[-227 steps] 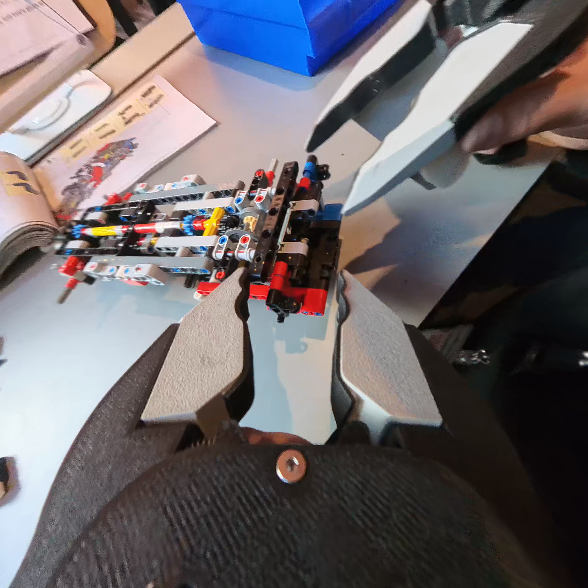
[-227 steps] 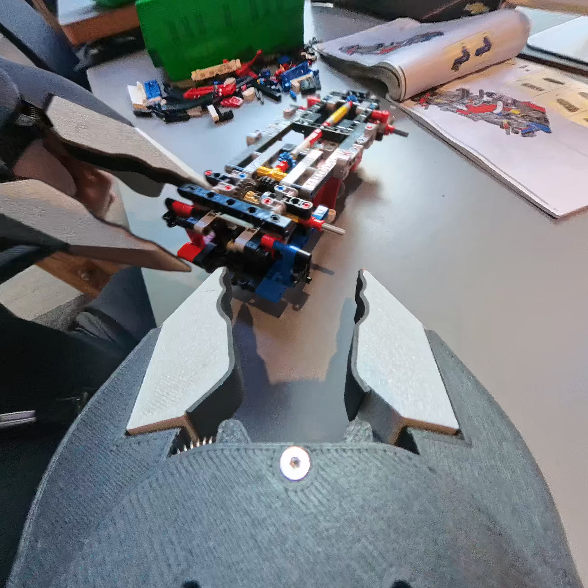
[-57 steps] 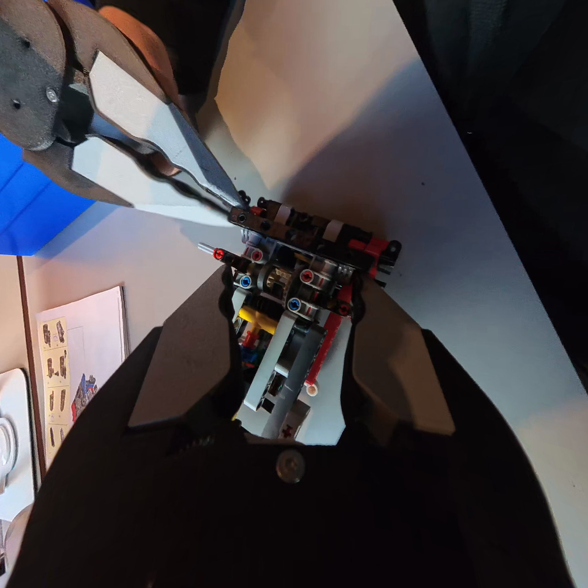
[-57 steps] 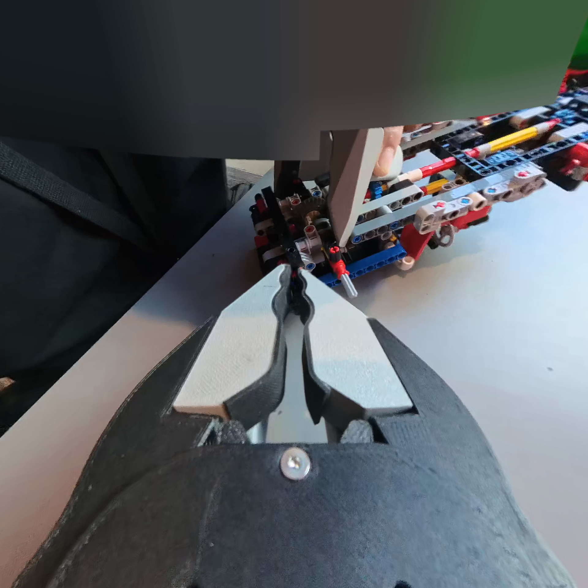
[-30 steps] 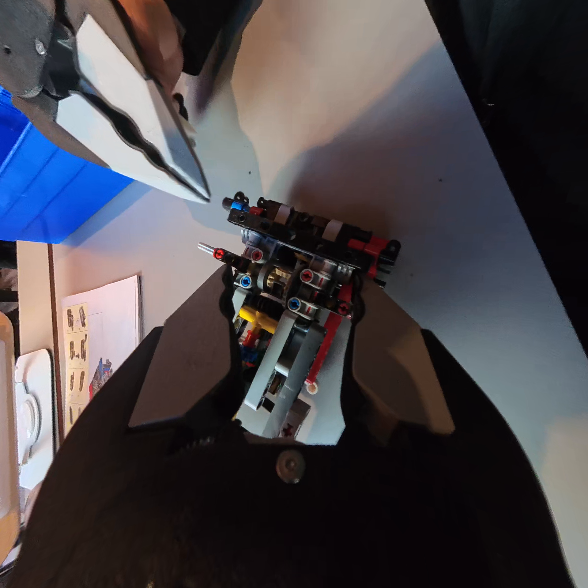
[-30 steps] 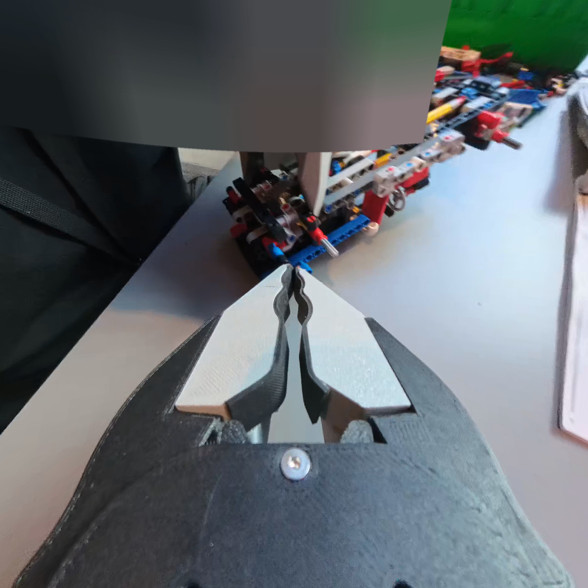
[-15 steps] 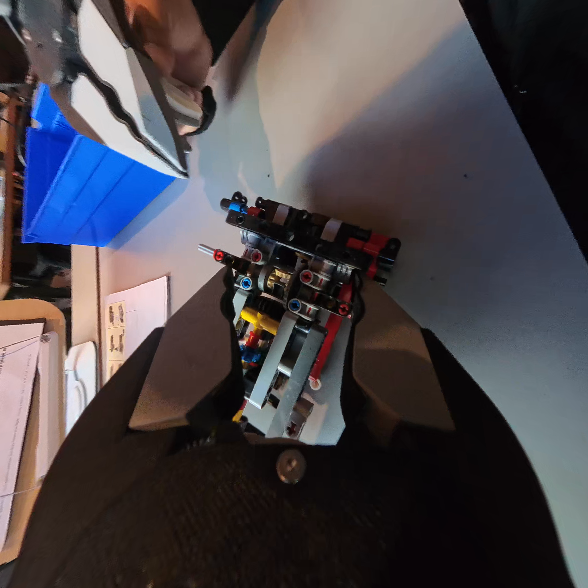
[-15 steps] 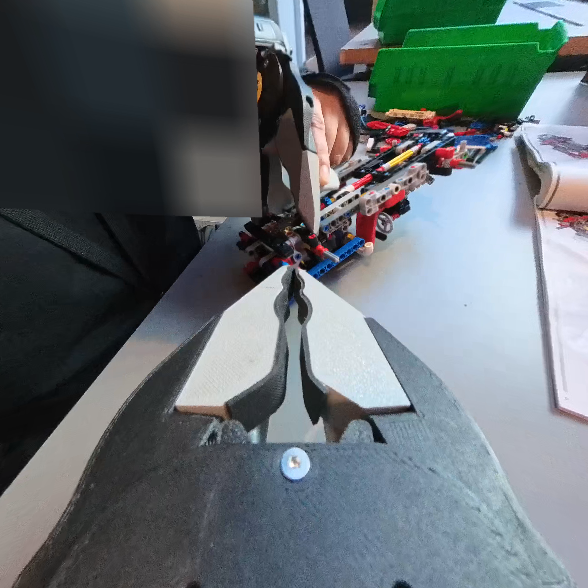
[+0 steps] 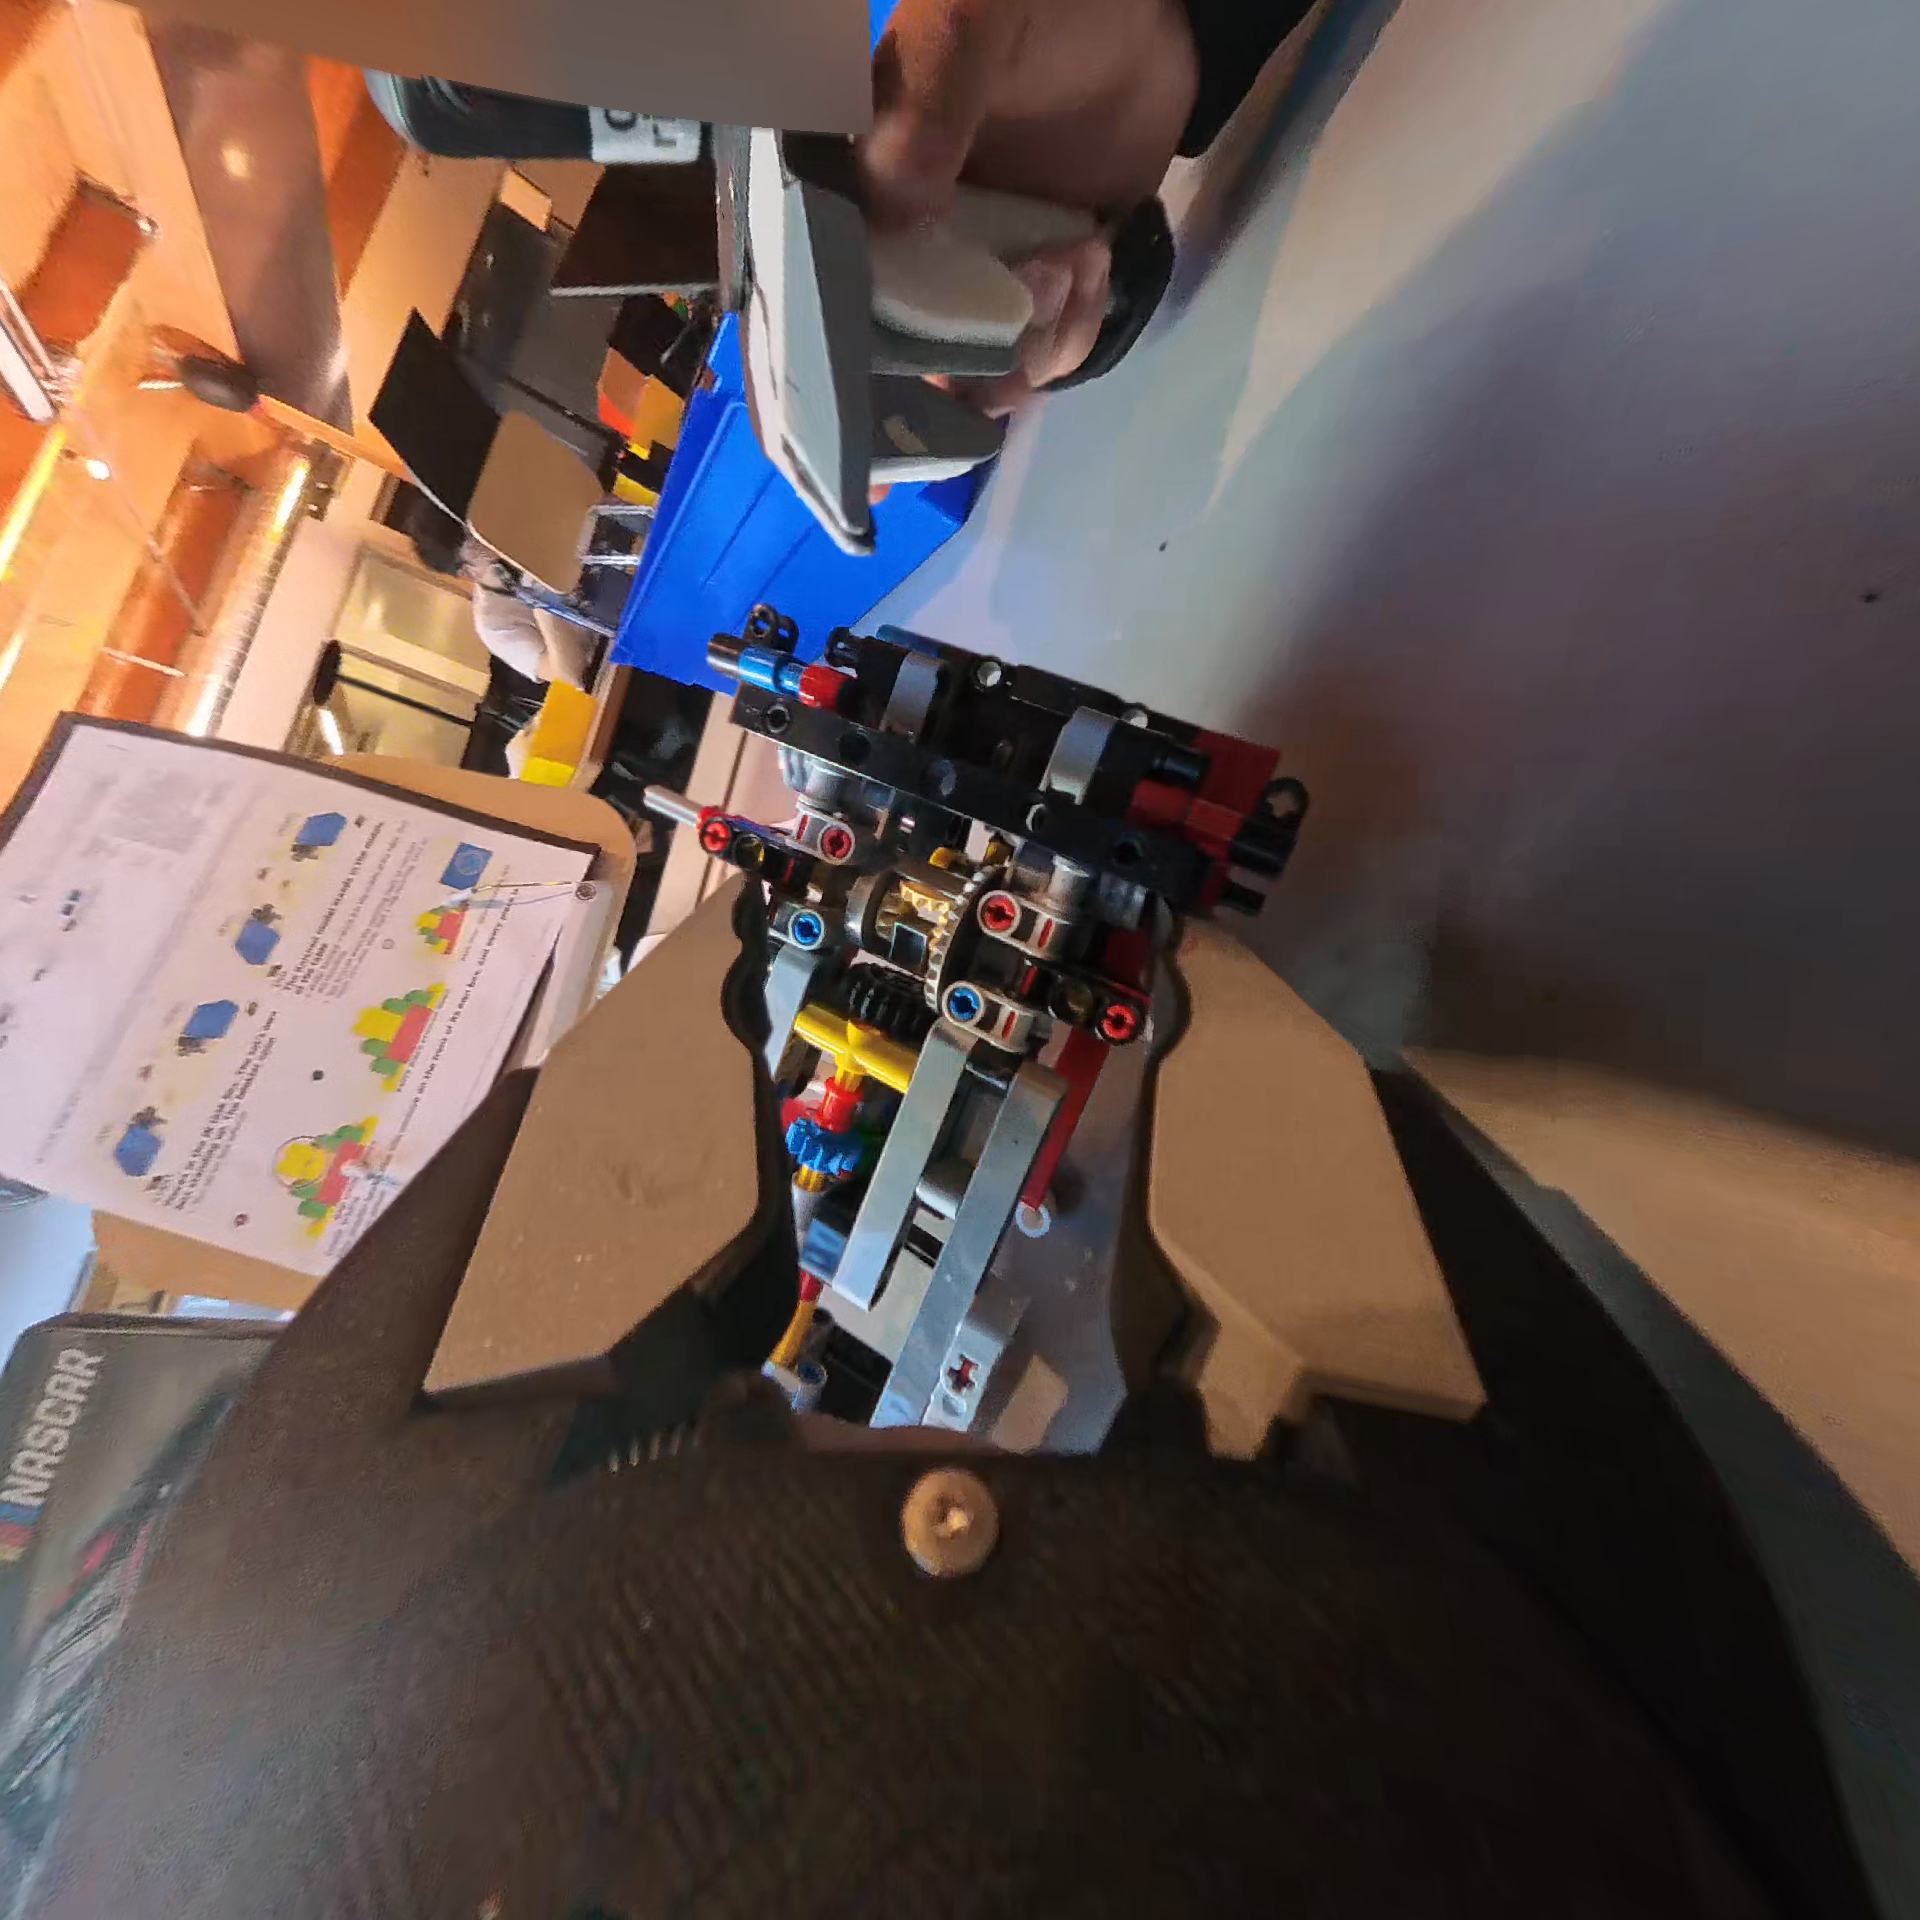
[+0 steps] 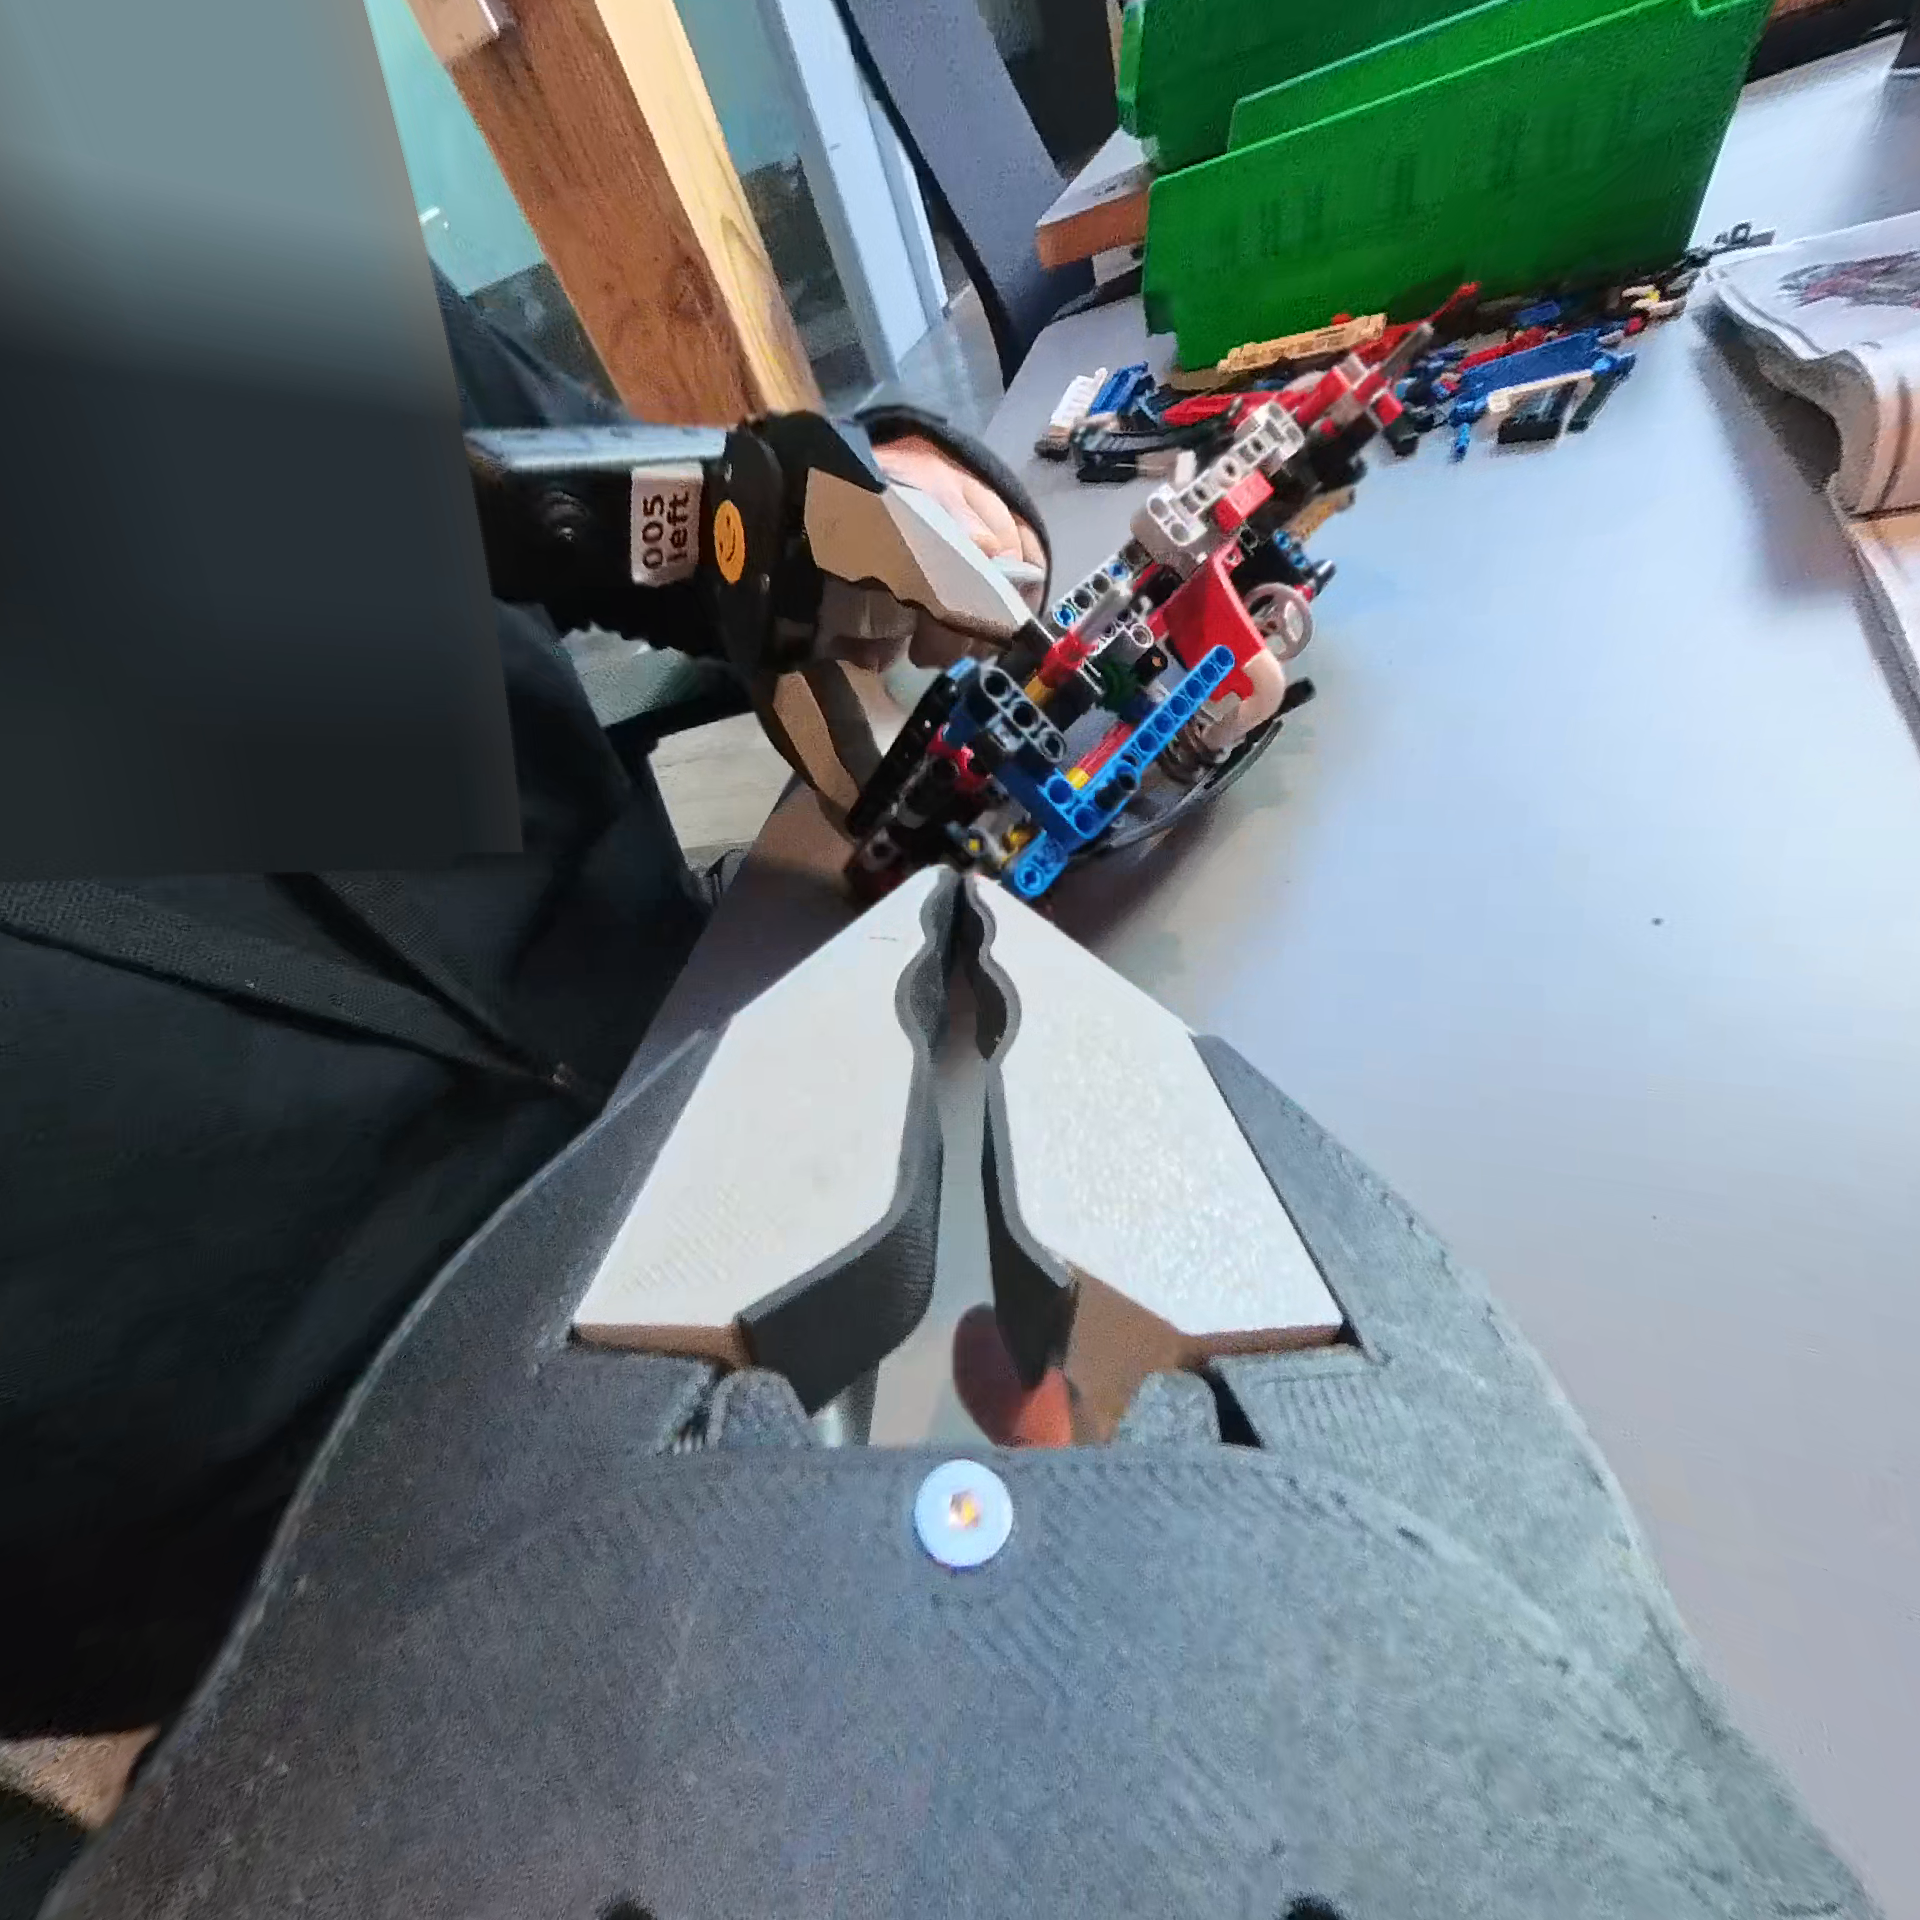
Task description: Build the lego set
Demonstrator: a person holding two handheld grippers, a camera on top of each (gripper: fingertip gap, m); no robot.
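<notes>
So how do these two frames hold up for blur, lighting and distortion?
Left wrist view: motion blur smears the paper sheet and background; the left gripper body is dark; the lego model is fairly sharp. Right wrist view: edges bend with wide-angle distortion, the loose bricks are soft, and the table shows sheen.

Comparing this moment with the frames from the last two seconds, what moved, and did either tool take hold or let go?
The right tool, shut and empty, let go of the black end of the multicoloured Lego chassis and backed away. The left tool lifted that near end off the grey table, tilting the model. Unchanged: the left tool's grip on the chassis, and the loose bricks by the green bin.
</notes>
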